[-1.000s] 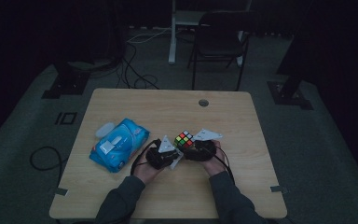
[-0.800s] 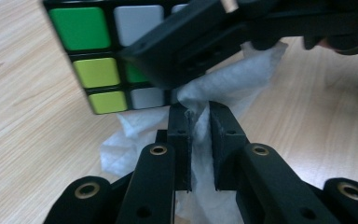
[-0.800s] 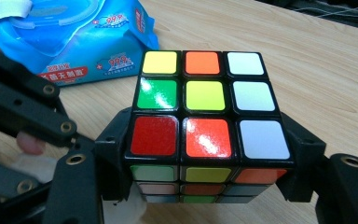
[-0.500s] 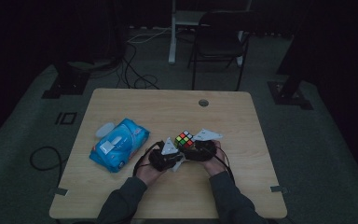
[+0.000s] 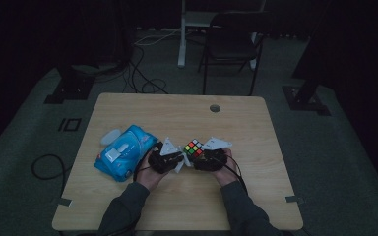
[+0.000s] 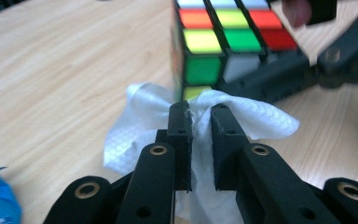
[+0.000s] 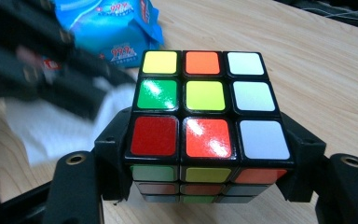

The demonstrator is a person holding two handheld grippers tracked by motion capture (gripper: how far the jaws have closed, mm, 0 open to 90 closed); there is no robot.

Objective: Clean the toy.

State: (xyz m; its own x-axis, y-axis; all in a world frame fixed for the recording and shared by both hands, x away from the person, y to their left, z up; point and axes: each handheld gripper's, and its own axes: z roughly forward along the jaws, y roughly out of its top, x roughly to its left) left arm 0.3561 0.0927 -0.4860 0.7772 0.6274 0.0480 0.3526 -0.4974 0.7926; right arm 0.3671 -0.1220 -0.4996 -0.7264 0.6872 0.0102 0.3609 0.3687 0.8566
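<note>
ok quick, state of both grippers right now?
Left gripper: shut on the white wipe, next to the cube.
Right gripper: shut on the puzzle cube, a jaw on either side, held above the table.

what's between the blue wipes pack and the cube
In the high view, the left gripper with its white wipe lies between the blue wipes pack and the cube.
</note>
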